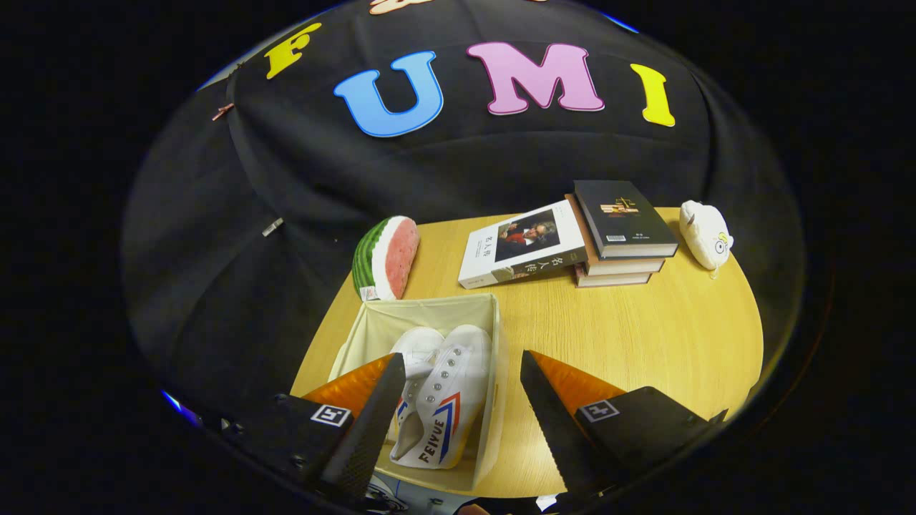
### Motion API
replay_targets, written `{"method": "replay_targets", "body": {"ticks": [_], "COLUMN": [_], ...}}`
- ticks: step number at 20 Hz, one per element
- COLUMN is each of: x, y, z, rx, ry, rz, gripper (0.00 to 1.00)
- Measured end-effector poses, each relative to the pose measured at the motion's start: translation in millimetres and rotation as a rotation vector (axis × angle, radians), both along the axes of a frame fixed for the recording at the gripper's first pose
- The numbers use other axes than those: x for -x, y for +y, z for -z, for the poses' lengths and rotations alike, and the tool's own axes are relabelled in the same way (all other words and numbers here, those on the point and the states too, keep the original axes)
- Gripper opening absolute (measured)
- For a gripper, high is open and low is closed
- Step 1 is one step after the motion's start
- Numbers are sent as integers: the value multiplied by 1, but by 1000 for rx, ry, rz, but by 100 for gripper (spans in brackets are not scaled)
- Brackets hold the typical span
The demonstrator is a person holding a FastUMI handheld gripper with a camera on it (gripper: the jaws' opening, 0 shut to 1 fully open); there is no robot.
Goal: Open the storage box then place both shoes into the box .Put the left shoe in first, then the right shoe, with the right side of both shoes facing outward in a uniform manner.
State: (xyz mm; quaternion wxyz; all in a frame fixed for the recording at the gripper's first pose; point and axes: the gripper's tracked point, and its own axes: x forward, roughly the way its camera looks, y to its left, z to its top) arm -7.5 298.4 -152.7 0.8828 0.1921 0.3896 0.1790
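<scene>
Two shoes (436,400), apparently, lie in the open storage box (429,307), lower centre of frame. Gripper (458,390) released above them, fingers spread; placement looks complete, so next: withdraw.

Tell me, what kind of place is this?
Likely a staged booth, not a real home: a small wooden table against a black cloth wall, set with books, a toy watermelon slice and a box holding shoes. The open gripper hangs over them.

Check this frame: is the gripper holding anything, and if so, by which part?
Nothing is held. The gripper is open above the box; both shoes lie inside it, between the fingers but untouched.
</scene>
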Motion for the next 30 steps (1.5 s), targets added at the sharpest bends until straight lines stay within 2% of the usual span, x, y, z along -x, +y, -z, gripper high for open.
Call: {"method": "replay_targets", "body": {"ticks": [5,10,15,23,30], "x": [-9,-13,-6,21,37], "y": [-81,-180,-253,-314,-333], "z": [-35,-69,-103,-148,-135], "rx": [26,161,265,360,375], "ry": [-194,-372,-506,-645,-605], "rz": [126,256,363,484,536], "gripper": [99,99,99,98,98]}}
